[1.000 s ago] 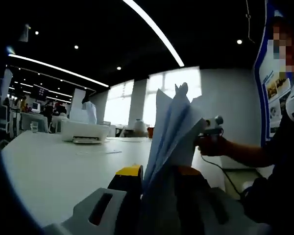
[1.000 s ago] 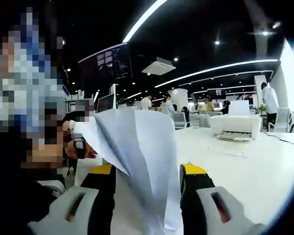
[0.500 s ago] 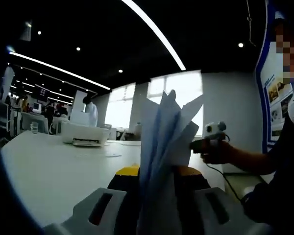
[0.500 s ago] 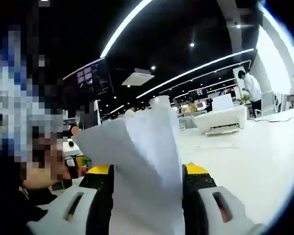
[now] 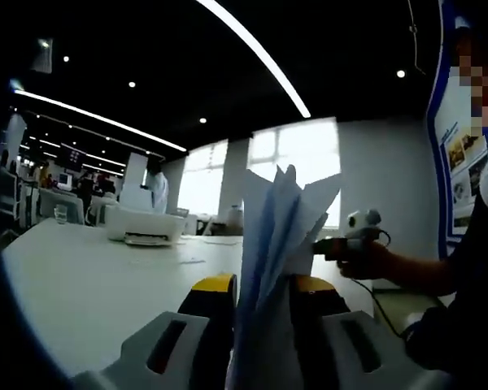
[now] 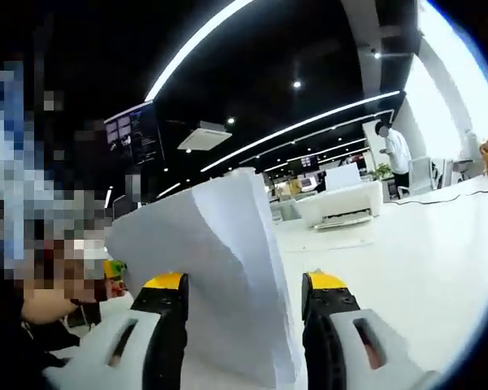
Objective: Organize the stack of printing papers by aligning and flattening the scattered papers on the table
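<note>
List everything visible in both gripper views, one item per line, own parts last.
Printing papers: one fanned white sheaf, upright between both tongs' jaws, above the table.
Table: one, white, under the papers.
Printer: one, white, on the table's far side.
Glass: one, clear, far table edge.
Poster: one, blue-edged, on the wall.
Person in white: one, standing beyond the printer.
Left tongs: yellow-tipped, shut on the papers.
Right tongs: yellow-tipped, jaws apart with the papers between them.
Hand: one, holding the right tongs.

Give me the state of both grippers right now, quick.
Left gripper: shut on the paper stack, which stands upright between its jaws.
Right gripper: jaws apart, paper stack between them; whether it grips cannot be told.
</note>
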The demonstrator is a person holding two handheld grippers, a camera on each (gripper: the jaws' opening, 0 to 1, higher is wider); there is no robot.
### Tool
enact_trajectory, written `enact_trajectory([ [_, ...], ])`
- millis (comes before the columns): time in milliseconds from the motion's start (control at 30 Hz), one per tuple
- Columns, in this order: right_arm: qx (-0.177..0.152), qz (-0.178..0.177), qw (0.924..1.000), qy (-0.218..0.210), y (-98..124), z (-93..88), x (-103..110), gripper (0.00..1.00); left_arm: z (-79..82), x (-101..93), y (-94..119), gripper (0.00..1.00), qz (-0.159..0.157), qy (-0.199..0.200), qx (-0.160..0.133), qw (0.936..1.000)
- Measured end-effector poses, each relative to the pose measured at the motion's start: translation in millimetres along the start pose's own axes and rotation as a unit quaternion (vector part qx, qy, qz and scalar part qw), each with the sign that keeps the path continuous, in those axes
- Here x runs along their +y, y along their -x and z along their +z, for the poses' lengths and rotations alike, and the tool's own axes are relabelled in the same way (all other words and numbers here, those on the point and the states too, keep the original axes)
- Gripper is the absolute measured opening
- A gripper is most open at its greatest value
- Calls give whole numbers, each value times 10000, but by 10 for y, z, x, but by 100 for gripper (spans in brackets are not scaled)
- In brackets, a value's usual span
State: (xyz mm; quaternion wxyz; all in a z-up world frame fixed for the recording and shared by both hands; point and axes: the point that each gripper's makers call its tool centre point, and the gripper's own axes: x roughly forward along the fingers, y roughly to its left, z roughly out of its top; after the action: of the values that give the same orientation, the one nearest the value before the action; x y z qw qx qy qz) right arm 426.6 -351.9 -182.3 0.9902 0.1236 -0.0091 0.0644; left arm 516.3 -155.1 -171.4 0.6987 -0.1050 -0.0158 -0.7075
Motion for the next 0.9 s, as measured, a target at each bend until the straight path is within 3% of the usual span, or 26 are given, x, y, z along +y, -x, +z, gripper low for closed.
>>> enact_trajectory([
  [133,-393,-278,9988,21,86,152,-68,51,112,38,-10,30,66,-76,-132,9999],
  [267,-465,-302,9985,-33,144,215,-131,51,150,73,-81,30,129,-180,-122,9997],
  [367,-485,-135,9986,-144,163,226,-134,50,151,89,-130,30,150,-173,-132,9996],
  [467,-386,338,9986,-133,157,216,-43,44,107,82,-187,29,134,-191,-43,9997],
  [567,-271,570,9980,43,131,215,-29,46,100,99,-184,21,118,-132,-24,9998],
  [667,-163,483,9987,57,98,152,-46,52,110,75,-182,6,1,-57,-50,10000],
  [800,-42,431,9991,33,61,-7,-41,52,55,51,-205,6,15,-203,17,9998],
  [900,-34,302,9992,-241,63,-104,-68,53,73,7,-205,6,-21,-200,-93,9998],
])
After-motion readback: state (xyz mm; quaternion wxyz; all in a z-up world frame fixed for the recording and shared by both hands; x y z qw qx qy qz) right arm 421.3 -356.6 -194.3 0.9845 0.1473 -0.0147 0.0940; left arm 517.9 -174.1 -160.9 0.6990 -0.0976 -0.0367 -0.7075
